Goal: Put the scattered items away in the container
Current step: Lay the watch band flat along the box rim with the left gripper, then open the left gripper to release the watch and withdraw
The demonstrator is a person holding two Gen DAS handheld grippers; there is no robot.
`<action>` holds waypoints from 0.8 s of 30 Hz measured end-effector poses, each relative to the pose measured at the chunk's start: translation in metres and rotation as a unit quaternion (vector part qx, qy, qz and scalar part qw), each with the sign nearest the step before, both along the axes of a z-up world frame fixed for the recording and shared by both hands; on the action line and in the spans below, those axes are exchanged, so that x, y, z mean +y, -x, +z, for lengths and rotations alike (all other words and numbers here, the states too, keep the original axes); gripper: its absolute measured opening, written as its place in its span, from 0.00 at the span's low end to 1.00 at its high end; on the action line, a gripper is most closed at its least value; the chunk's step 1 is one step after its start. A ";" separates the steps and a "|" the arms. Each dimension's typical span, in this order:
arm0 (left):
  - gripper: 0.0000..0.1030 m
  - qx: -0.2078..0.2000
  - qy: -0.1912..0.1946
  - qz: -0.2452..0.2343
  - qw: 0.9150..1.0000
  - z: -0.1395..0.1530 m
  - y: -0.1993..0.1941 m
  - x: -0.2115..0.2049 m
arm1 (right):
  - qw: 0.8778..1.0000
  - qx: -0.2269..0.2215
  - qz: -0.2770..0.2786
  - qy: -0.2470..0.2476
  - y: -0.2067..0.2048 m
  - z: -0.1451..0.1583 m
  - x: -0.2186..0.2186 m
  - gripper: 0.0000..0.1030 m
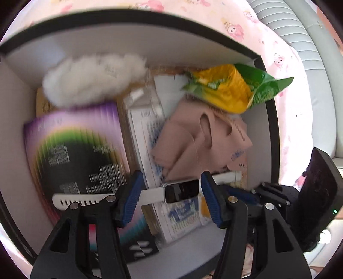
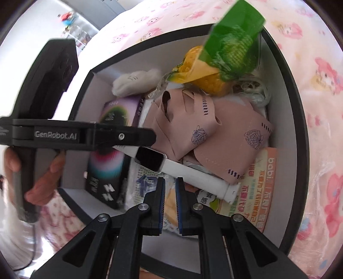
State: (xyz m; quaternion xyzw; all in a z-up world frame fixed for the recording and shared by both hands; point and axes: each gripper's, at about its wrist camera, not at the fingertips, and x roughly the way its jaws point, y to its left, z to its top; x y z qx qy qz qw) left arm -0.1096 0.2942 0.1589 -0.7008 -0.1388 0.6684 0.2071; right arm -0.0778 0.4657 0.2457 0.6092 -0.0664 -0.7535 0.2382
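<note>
The container is a black box (image 1: 120, 17) with white inner walls, resting on pink patterned bedding. Inside lie a white smartwatch (image 1: 181, 191), pink face masks (image 1: 199, 141), a yellow-green snack bag (image 1: 231, 90), a white fluffy wad (image 1: 90, 81) and a purple-black carton (image 1: 72, 150). My left gripper (image 1: 171, 182) hangs open over the box, straddling the watch; the pads do not press on it and the strap runs behind the left finger. In the right wrist view the watch (image 2: 150, 159) lies just under the left gripper (image 2: 153, 135). My right gripper (image 2: 170, 180) is shut and empty above the box's near side.
Printed sachets (image 2: 259, 184), a white tube (image 2: 214, 184) and a tangle of clear bands (image 2: 253, 85) also fill the box (image 2: 301, 137). A hand (image 2: 42, 182) holds the left gripper's handle. Bedding (image 2: 321, 85) surrounds the box; a grey ribbed cushion (image 1: 300, 32) lies beyond.
</note>
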 end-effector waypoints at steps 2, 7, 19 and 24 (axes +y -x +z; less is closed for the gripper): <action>0.56 -0.010 -0.005 0.002 1.000 0.001 -0.004 -0.001 | 1.000 -0.002 -0.007 -0.011 0.002 -0.002 0.001 0.07; 0.56 -0.011 -0.009 -0.012 1.000 0.010 -0.019 0.001 | 0.999 0.007 -0.033 0.004 0.003 0.005 0.015 0.07; 0.54 0.021 -0.069 0.035 0.997 0.016 -0.013 0.001 | 0.997 0.035 -0.046 -0.044 0.007 0.006 0.018 0.07; 0.54 0.007 -0.094 0.028 0.995 0.017 -0.005 -0.002 | 0.999 -0.010 -0.021 -0.029 0.006 -0.012 0.010 0.07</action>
